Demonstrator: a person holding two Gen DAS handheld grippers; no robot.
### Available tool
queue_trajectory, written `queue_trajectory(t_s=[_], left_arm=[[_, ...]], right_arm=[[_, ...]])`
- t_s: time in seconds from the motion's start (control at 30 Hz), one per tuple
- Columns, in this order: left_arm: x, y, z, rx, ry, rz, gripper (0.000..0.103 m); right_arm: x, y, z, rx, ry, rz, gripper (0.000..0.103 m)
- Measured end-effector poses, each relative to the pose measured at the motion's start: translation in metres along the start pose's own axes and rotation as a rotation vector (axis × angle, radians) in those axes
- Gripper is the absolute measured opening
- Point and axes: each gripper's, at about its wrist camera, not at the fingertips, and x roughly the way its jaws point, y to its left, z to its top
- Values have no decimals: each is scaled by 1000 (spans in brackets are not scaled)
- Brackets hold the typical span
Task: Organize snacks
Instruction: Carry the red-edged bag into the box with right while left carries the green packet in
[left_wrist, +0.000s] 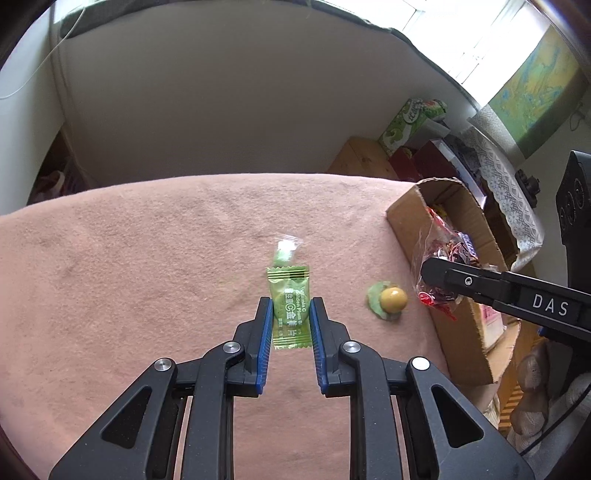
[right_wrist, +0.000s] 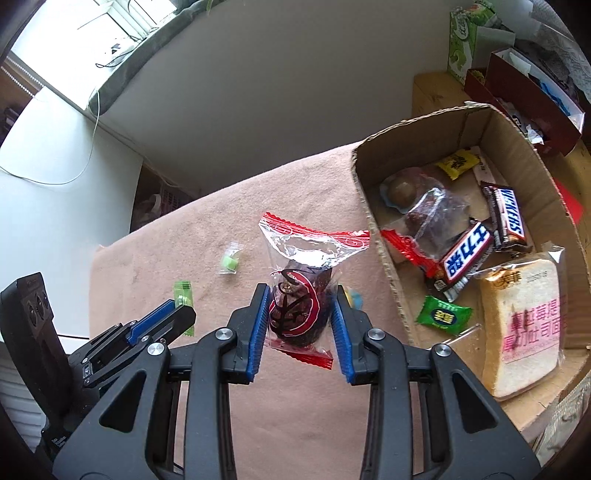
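My left gripper (left_wrist: 291, 317) is shut on a green candy packet (left_wrist: 289, 306), held a little above the pink cloth (left_wrist: 129, 280). My right gripper (right_wrist: 299, 314) is shut on a clear bag with red edges and a dark snack (right_wrist: 301, 291); in the left wrist view that bag (left_wrist: 443, 273) hangs beside the cardboard box (left_wrist: 410, 221). On the cloth lie a small clear packet with a green sweet (left_wrist: 286, 247) and a yellow ball on a green wrapper (left_wrist: 392, 300). In the right wrist view the left gripper (right_wrist: 177, 314) shows at the lower left with the green packet (right_wrist: 183, 290).
The cardboard box (right_wrist: 373, 206) stands at the cloth's right edge and holds chocolate bars (right_wrist: 469, 254), a bagged bread slice (right_wrist: 524, 325), a green packet (right_wrist: 443, 314), a yellow packet (right_wrist: 458, 162) and others. Beyond it are a green box (left_wrist: 406, 122) and a red box (right_wrist: 532, 96).
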Motion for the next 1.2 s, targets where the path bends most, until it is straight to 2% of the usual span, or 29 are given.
queue_trajectory(t_s=[0.33,0.67,0.9,1.1,1.2], left_arm=[[6,-78,1,124,18,-136,18],[22,-152,-16,234,75,-242,18],[27,-187,-27,294,103,-279,19],[29,-200,-30,304,105,-273,19],[28,-204,-33,320,101,-257,21]], right_arm=[[-61,-78,-5,75,-83,-72,34],[-84,-138,-29,145,-97,-130,34],[-88,-153,-38,169,-95,-138,34],[-91,-155,-43,166,-97,-148,35],[-92,-156,-44,166,-100,-157,38]])
